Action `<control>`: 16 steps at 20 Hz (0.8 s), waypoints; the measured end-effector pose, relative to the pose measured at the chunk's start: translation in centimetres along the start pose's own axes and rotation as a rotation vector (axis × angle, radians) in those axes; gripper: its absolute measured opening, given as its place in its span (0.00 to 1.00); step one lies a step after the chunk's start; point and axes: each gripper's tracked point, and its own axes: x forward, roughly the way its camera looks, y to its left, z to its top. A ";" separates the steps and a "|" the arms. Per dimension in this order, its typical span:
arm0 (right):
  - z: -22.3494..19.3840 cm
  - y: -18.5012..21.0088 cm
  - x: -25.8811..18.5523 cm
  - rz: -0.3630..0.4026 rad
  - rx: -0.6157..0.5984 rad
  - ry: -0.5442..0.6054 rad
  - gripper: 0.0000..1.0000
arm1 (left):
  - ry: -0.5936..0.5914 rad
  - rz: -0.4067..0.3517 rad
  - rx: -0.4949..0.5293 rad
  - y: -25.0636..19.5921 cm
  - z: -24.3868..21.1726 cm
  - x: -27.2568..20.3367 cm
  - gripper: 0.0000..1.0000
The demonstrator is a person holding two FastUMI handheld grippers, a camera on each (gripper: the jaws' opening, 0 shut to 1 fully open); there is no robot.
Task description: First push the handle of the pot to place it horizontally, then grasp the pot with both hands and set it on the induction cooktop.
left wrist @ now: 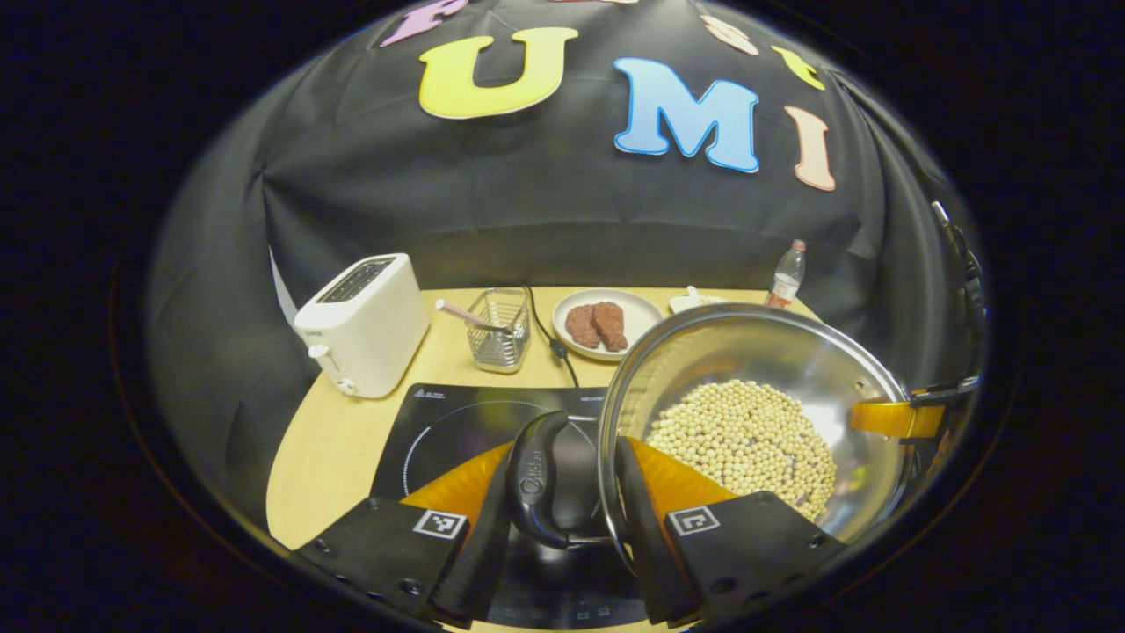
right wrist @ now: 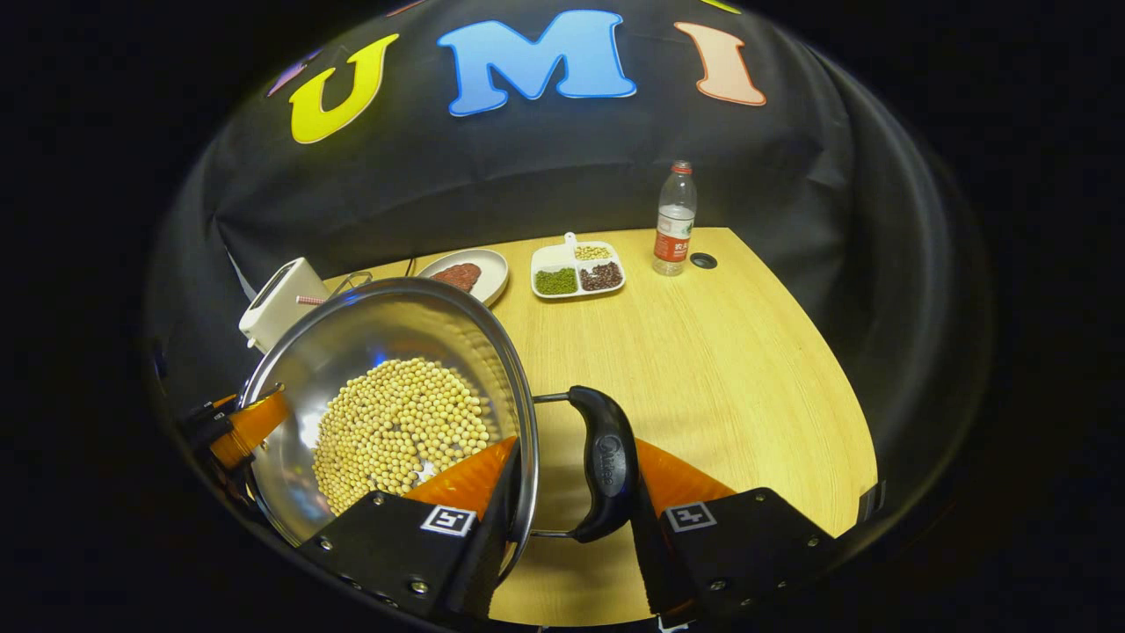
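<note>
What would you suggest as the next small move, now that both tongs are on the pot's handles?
Probably lower the pot gently onto the induction cooktop: the left tongs and right tongs each straddle a handle and the rim, and the pot, full of beans, appears lifted partly over the cooktop.

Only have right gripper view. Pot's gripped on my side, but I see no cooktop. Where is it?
Observer: In the left gripper view, the flat black induction cooktop lies on the wooden table, right below the left gripper. The round steel pot of pale beans appears to overhang its right edge.
Operator: Left grip OK?
Observer: One finger is outside the pot's black side handle, the other inside the rim, clamping both.
Operator: Anything crowding the cooktop?
Observer: A white toaster and a wire basket stand just behind it, and a black cable runs to its back edge.
</note>
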 end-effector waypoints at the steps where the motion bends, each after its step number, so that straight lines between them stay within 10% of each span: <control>1: 0.0 0.0 0.0 0.002 0.000 0.002 0.64 | 0.002 0.002 -0.002 0.6 -0.2 0.0 0.69; 16: 0.1 0.2 1.5 0.027 -0.029 0.028 0.64 | 0.020 0.036 -0.032 11.0 -1.8 0.7 0.72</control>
